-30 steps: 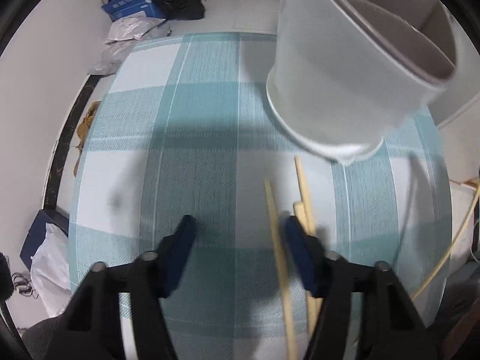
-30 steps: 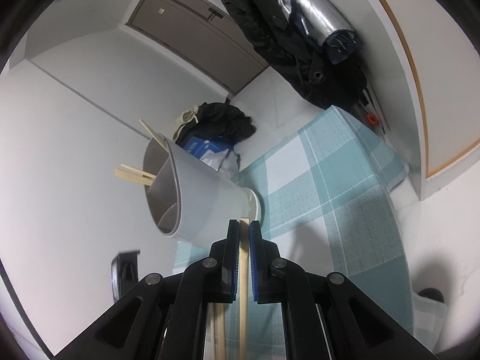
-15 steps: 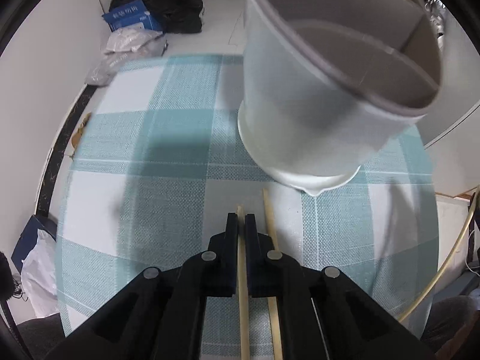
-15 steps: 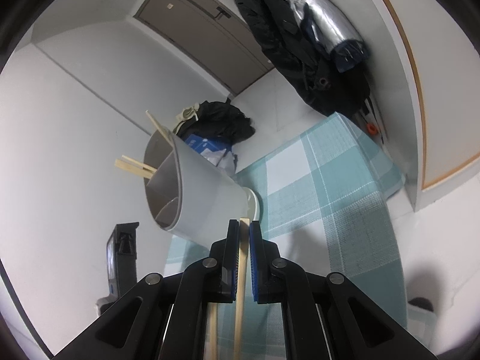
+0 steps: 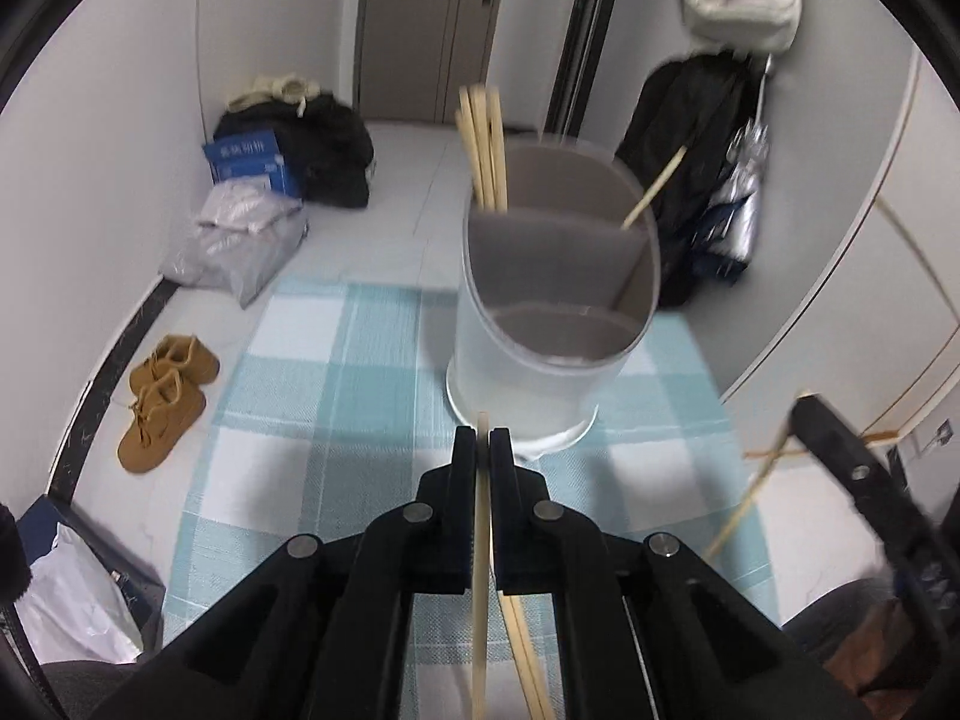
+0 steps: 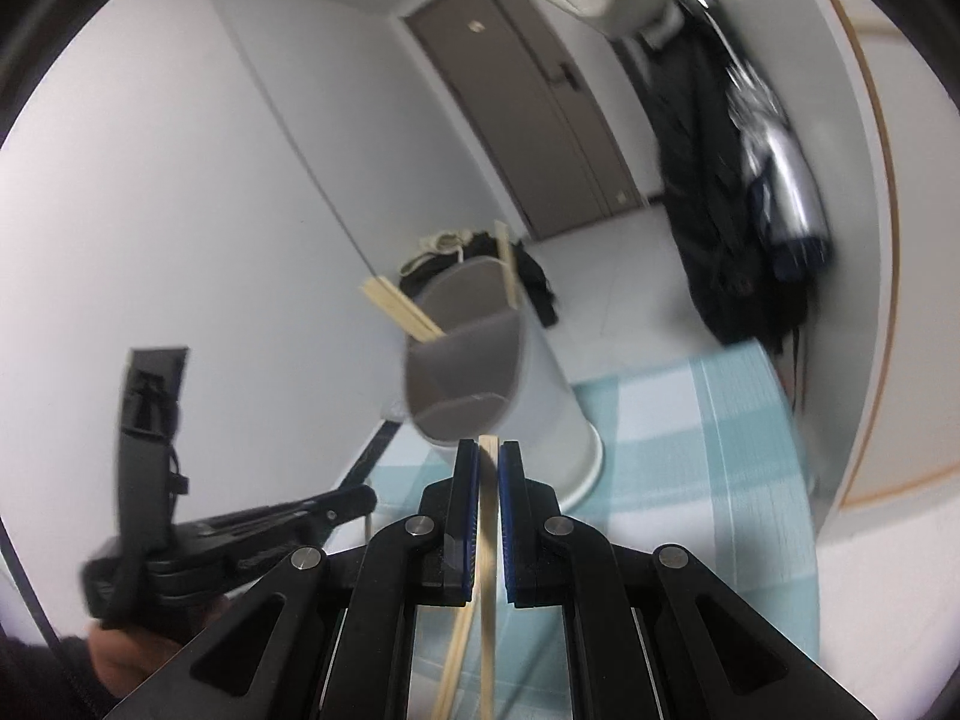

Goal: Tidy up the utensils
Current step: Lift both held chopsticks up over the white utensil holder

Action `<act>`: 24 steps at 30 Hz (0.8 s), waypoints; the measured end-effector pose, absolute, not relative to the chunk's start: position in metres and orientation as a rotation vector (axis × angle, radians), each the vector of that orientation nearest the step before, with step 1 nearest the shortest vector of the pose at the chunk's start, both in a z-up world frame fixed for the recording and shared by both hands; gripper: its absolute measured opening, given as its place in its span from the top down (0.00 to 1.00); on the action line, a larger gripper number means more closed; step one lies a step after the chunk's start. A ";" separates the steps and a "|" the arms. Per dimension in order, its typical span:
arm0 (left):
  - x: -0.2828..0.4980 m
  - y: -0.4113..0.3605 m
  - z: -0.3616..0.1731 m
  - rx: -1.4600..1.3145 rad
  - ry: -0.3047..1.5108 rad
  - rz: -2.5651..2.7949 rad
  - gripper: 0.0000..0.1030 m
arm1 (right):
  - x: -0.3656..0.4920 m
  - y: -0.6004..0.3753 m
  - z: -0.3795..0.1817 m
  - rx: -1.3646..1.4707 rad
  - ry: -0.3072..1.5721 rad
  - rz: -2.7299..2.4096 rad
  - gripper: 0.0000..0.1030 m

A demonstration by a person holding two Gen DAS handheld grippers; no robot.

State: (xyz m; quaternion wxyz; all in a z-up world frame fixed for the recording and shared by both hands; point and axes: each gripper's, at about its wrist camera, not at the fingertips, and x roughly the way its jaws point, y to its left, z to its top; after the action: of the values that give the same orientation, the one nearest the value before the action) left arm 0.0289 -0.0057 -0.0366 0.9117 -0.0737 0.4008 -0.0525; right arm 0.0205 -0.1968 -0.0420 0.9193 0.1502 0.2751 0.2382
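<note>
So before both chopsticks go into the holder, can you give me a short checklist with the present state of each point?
1. Left gripper shut on its chopstick: ok.
2. Right gripper shut on its chopstick: ok.
3. Holder upright on the checked cloth: ok.
4. Front compartment free to receive: ok, nothing seen in it.
5. Chopsticks already in the holder clear of the entry path: cannot tell.
6. Loose chopsticks left on the cloth: not ok, some remain.
</note>
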 end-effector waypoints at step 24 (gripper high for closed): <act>0.000 0.009 -0.004 -0.187 0.734 -0.169 1.00 | -0.007 -0.159 -0.020 0.171 0.507 0.471 0.95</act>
State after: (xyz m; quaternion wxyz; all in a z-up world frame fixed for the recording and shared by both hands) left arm -0.0004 0.0086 -0.0043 0.9256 -0.0913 0.3579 -0.0825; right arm -0.0066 -0.1593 -0.0200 0.9372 0.0838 0.2481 0.2303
